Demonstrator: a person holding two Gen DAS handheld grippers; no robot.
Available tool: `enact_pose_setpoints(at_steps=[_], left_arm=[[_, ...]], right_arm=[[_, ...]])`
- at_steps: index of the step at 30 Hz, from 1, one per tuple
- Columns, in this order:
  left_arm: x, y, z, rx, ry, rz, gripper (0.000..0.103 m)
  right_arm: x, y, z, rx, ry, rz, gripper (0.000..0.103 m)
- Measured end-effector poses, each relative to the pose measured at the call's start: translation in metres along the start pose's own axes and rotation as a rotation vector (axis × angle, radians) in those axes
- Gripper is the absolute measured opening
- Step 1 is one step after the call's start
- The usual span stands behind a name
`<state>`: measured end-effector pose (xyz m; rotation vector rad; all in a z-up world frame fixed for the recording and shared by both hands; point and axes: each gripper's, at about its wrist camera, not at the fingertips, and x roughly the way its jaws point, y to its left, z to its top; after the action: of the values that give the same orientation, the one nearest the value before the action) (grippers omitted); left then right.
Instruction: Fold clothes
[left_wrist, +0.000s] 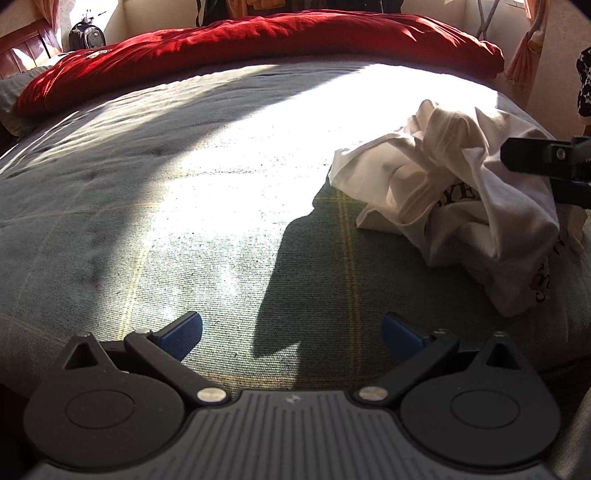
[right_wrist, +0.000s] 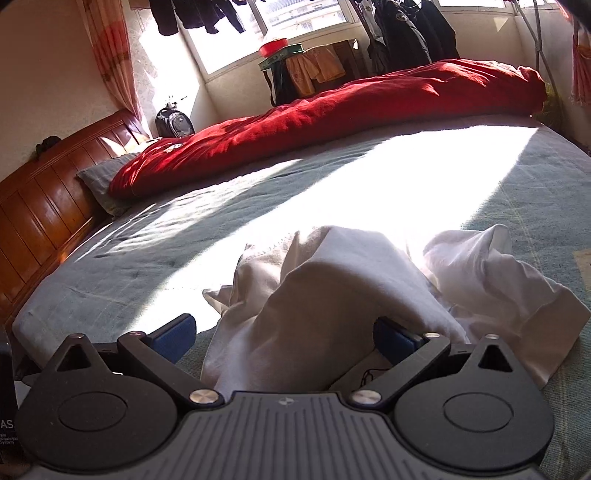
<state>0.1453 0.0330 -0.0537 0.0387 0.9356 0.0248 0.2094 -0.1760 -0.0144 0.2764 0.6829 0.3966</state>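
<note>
A crumpled white T-shirt (left_wrist: 436, 177) with dark printed letters lies in a heap on the grey-green bed cover (left_wrist: 166, 206), to the right of my left gripper (left_wrist: 291, 332). That gripper is open, hovering over bare cover with nothing between its blue pads (left_wrist: 183, 334). My right gripper (right_wrist: 284, 332) is open too, and a fold of the T-shirt (right_wrist: 332, 291) bulges up between its fingers and drapes over the right pad (right_wrist: 395, 341). In the left wrist view the right gripper (left_wrist: 532, 173) reaches into the heap from the right edge.
A red quilt (right_wrist: 351, 110) is bunched along the far side of the bed. A wooden headboard (right_wrist: 44, 206) and grey pillow (right_wrist: 99, 177) are at the left. A dark backpack (right_wrist: 173, 123) and hanging clothes (right_wrist: 406, 33) stand by the window. Bright sun falls across the bed's middle.
</note>
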Motion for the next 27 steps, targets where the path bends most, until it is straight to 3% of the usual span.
enact_pose_setpoints(at_steps=[5, 15, 27], left_arm=[[0.001, 0.003, -0.001, -0.005, 0.003, -0.003, 0.103], [0.005, 0.0, 0.003, 0.027, -0.014, -0.012, 0.103], [0.007, -0.023, 0.036, 0.125, -0.121, -0.052, 0.103]], right_arm=[[-0.001, -0.016, 0.007, -0.006, -0.06, -0.127, 0.103], [-0.021, -0.019, -0.007, 0.012, -0.082, -0.239, 0.103], [-0.05, -0.01, -0.019, 0.028, -0.094, -0.18, 0.103]])
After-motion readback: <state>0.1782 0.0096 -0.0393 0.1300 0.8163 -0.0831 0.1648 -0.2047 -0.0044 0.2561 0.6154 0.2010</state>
